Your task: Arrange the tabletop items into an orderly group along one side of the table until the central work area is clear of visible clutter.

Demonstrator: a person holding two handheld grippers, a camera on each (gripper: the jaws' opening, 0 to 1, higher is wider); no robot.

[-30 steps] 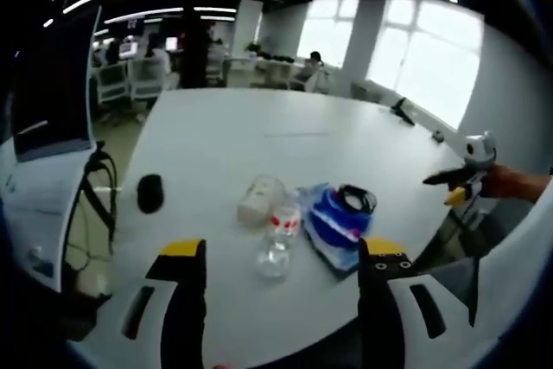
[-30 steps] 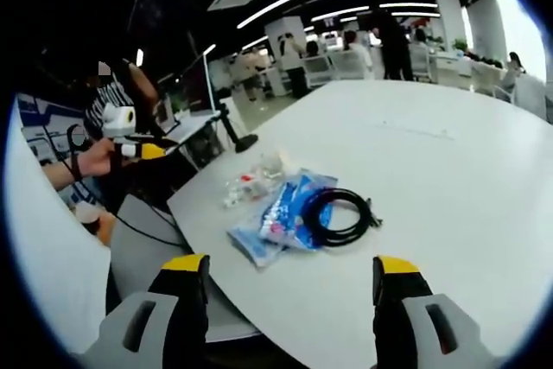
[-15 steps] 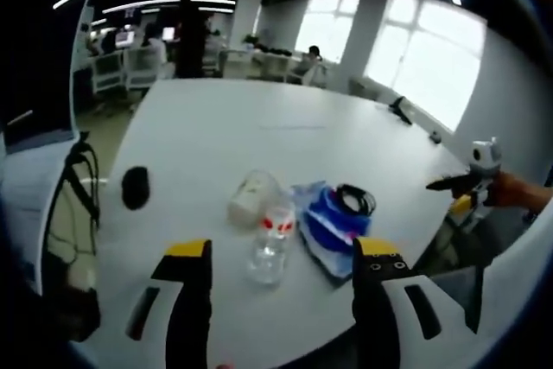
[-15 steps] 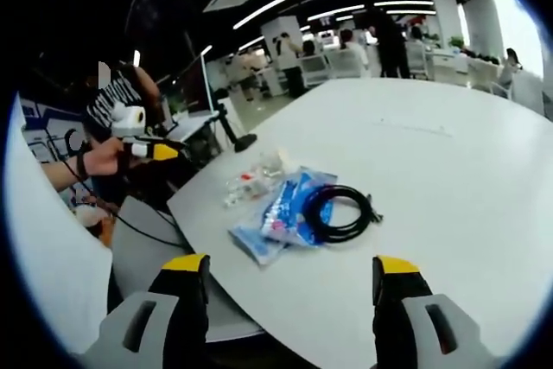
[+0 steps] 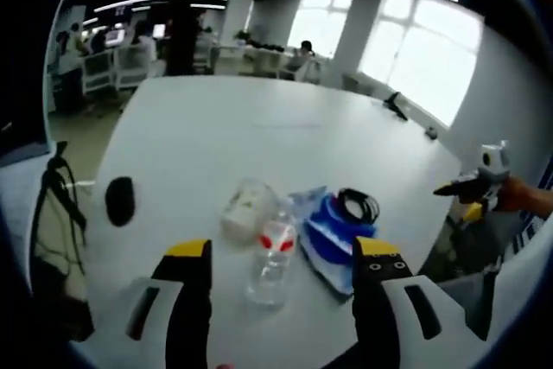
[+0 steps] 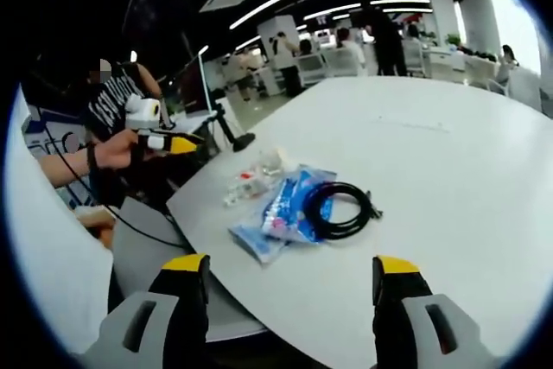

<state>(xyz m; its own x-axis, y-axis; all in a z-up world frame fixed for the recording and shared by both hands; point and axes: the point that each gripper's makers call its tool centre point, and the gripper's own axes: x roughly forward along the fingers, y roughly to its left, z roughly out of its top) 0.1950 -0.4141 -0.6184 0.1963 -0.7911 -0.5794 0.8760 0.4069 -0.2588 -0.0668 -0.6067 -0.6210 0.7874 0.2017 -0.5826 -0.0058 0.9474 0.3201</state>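
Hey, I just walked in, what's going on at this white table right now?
A person holds a gripper in each hand above the near edge of a white table, and neither holds anything. The left gripper is open, aimed at a clear plastic bottle lying beside a pale cup. The right gripper is open too, facing a blue packet with a coiled black cable on it. A black mouse sits apart.
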